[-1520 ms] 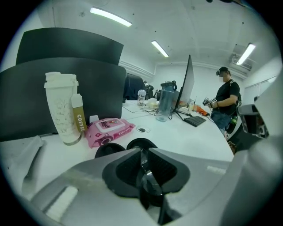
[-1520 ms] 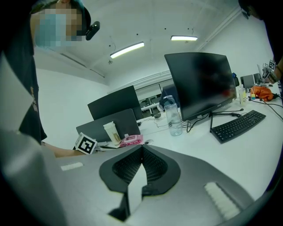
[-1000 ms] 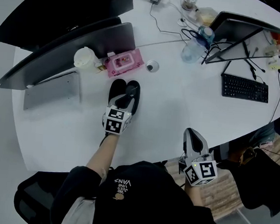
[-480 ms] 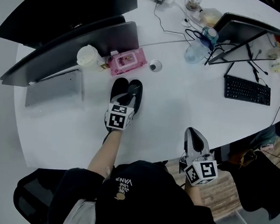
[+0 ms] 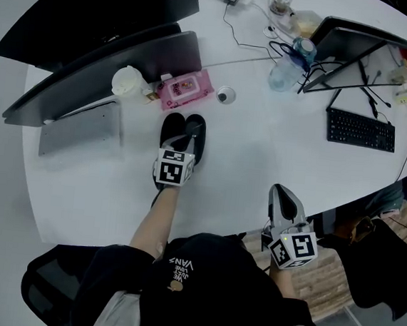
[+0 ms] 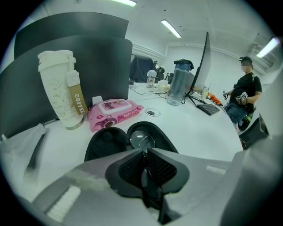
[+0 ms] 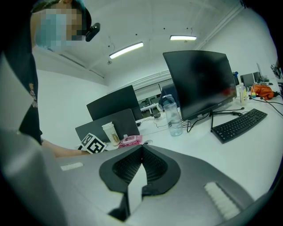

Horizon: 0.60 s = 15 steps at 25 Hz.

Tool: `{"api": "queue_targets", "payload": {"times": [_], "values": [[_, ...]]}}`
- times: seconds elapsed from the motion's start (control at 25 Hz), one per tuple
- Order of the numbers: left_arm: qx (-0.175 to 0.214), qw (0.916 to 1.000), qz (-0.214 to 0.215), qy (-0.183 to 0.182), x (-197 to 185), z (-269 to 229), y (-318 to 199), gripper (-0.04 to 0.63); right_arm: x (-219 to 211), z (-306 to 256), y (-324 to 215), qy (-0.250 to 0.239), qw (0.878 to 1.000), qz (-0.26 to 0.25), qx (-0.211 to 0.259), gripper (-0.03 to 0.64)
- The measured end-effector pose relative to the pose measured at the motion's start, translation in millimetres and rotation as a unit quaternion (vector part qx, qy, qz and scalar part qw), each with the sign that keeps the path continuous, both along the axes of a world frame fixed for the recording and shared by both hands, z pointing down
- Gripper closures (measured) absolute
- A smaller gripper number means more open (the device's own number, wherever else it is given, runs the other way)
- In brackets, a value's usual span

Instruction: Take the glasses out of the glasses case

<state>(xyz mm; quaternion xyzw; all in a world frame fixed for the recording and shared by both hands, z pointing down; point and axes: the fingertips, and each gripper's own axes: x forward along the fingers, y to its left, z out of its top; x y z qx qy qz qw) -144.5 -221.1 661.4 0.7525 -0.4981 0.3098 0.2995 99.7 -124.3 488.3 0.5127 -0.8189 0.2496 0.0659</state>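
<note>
I am watching the left claw (image 5: 183, 147) and it is hardly moving. Compared with a second ago it is sitting just a tiny bit further over the open glasses case (image 5: 171, 130), and that is all. The case is lying open on the tabletop (image 5: 250, 160), both black halves facing up. In the left gripper view the jaws are pressing together. One round lens of the glasses (image 6: 141, 140) is peeking out right at their tips, and a thin dark part is running down between the pads. So I am thinking the left claw is now gripping the glasses, which are still lying in the right half of the case. The grab looks done and the lifting out is what is left.

The right claw (image 5: 281, 194) is not moving either. It is hanging at the near edge of the tabletop, well apart from the case. Its jaws are closed and holding nothing.

Just behind the case, a pink pack of wipes (image 5: 185, 89) and a white cup (image 5: 126, 83) are standing close. A little round hole (image 5: 225, 94) is sitting beside the pack. A keyboard (image 5: 360, 131) and a water bottle (image 5: 282, 73) are far off to the right. Nothing is blocking the way straight up. I am only worrying about bumping the pink pack if I push forward.
</note>
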Motion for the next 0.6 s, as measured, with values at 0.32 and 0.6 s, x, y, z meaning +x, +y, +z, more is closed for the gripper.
{"api": "queue_targets", "payload": {"times": [0.32, 0.6], "values": [[0.000, 1.0000, 0.003, 0.003, 1.4, -1.2, 1.1, 0.581, 2.5, -0.3, -0.2, -0.001, 1.000, 0.000, 0.002, 0.618], [0.003, 0.9998, 0.004, 0.021, 5.4, -6.8, 2.9, 0.587, 3.1, -2.2, 0.2, -0.004, 1.000, -0.003, 0.007, 0.618]]}}
